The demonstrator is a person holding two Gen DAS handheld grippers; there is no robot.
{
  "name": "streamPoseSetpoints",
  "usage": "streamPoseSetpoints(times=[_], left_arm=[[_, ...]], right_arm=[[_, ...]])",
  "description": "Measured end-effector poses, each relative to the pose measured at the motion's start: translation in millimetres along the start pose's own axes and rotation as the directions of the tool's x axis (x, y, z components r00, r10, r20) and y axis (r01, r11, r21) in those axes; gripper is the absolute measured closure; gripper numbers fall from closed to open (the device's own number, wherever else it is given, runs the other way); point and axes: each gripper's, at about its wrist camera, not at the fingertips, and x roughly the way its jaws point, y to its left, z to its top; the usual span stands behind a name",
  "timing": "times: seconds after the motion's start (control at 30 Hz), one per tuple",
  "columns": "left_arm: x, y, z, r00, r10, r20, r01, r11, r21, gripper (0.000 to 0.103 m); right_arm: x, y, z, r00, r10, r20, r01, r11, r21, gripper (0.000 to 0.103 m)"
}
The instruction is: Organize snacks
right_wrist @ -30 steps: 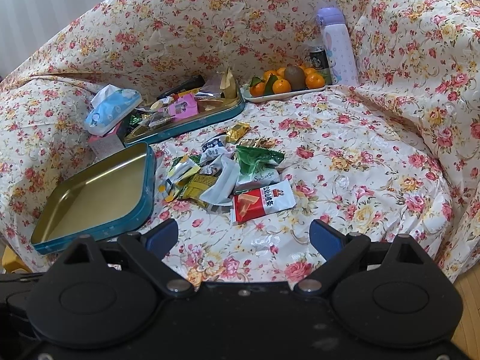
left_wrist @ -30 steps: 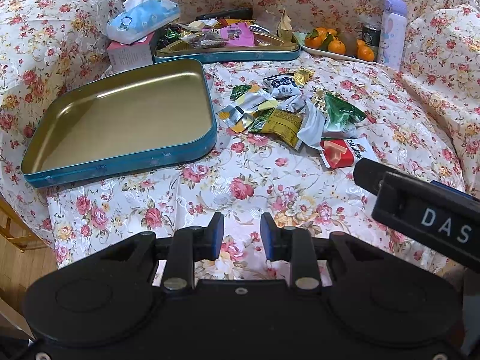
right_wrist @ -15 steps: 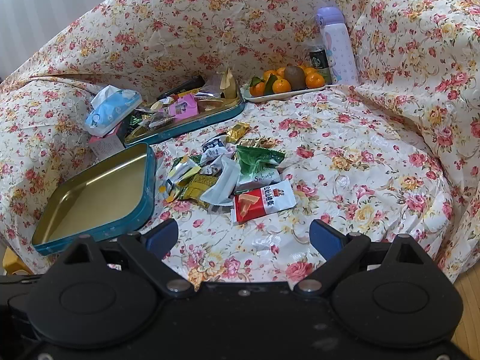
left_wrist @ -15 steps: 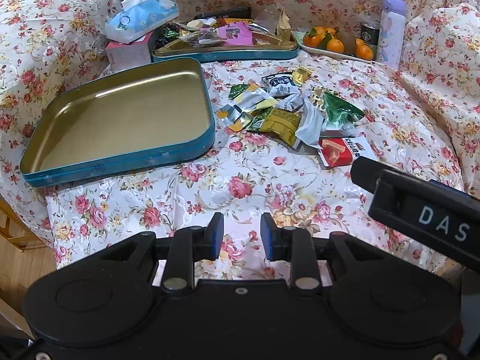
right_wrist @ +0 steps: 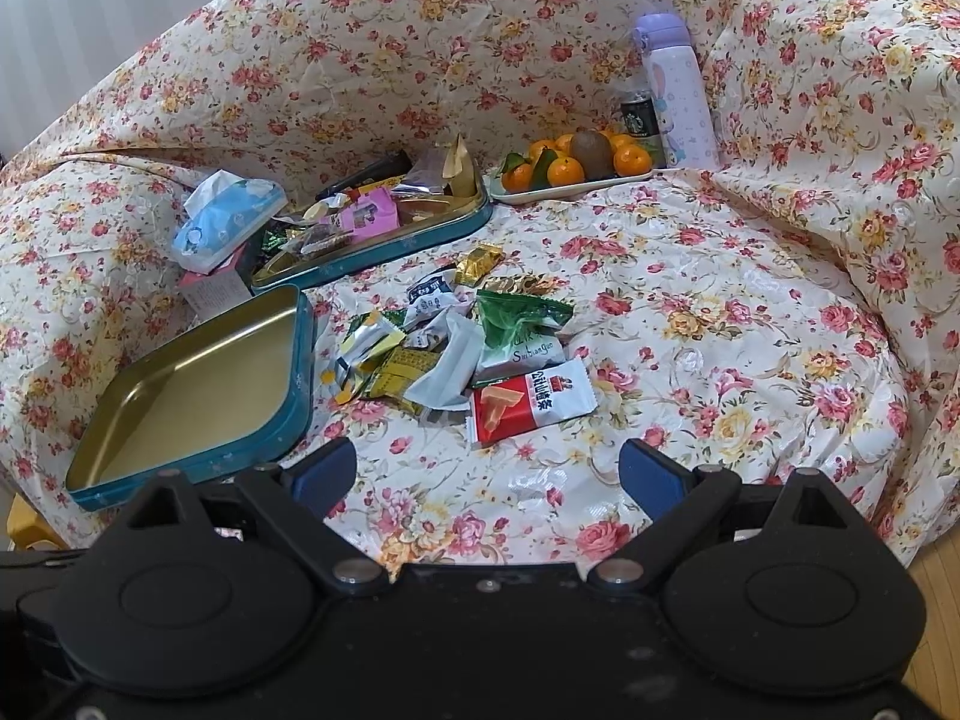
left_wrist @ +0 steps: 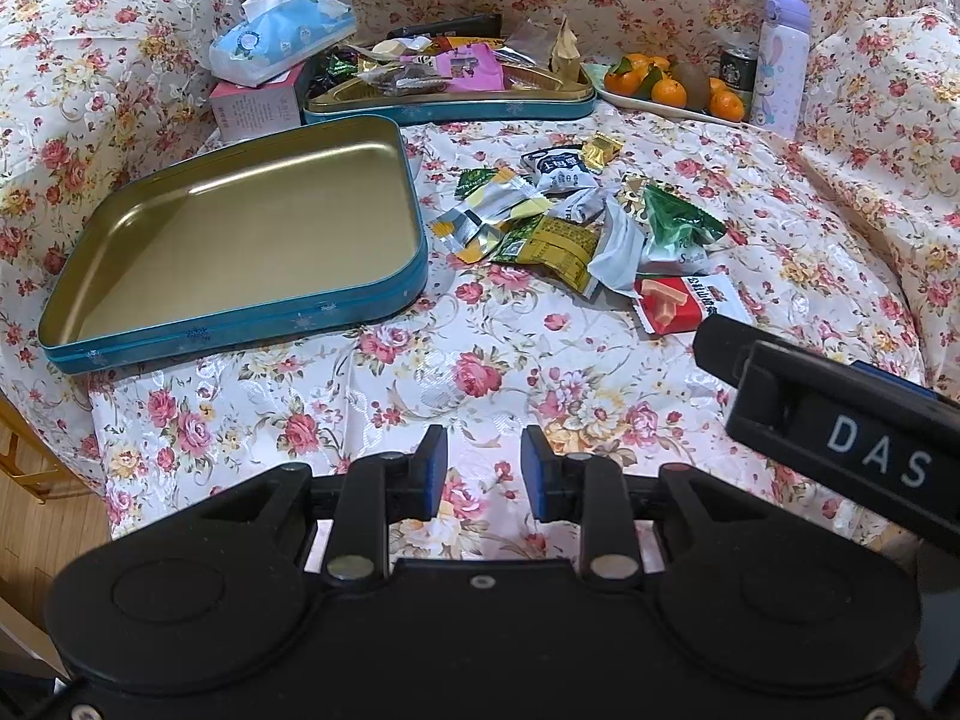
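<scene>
Snack pile (left_wrist: pixel 576 228): loose wrapped packets heaped on the floral cloth (left_wrist: pixel 480 372), just right of the empty tin (left_wrist: pixel 240 234). Contents include a red-and-white packet (right_wrist: pixel 531 399) at the near edge, printed with orange bars and Chinese characters; a green-and-white pouch (right_wrist: pixel 522 324) behind it; a plain white wrapper (right_wrist: pixel 447 372); a yellow-green packet (left_wrist: pixel 552 246); silver-and-yellow sachets (left_wrist: pixel 480 219); a black-and-white packet (left_wrist: pixel 555 165); and a small gold sweet (right_wrist: pixel 477 261) at the far edge. The empty tin is shallow, teal outside with snowflake marks, gold inside, rounded corners. Second tin (left_wrist: pixel 450 102): same make, behind the first, partly filled with mixed wrappers and a pink packet (left_wrist: pixel 468 69). Tissue pack (left_wrist: pixel 279 39) sits on a pink box at the far left. Fruit plate (right_wrist: pixel 570 186) with oranges and a kiwi, a dark can and a lilac bottle (right_wrist: pixel 678 90) stand at the back right. Left gripper (left_wrist: pixel 483 471): fingers narrowly apart, nothing between, above bare cloth. Right gripper (right_wrist: pixel 486 471): fingers wide apart, empty, just short of the red packet.
</scene>
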Motion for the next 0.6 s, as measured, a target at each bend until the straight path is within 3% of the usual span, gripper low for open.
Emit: streamPoseSetpoints(times=[0.33,0.43,0.6], left_arm=[[0.1,4.6,1.6,1.000,-0.008,0.013,0.008,1.000,-0.022,0.065],[1.1,6.1,3.8,1.000,-0.005,0.023,0.005,1.000,-0.026,0.065],[10.1,7.9,9.8,1.000,-0.015,0.007,0.016,1.000,-0.026,0.065]], right_arm=[[1.9,-1.7,1.2,1.000,0.000,-0.004,0.000,1.000,0.005,0.004],[4.4,-4.1,3.4,0.999,-0.038,0.005,0.038,0.999,0.001,0.005],[17.2,-13.7,10.1,0.994,-0.101,-0.029,0.101,0.995,0.005,0.020]])
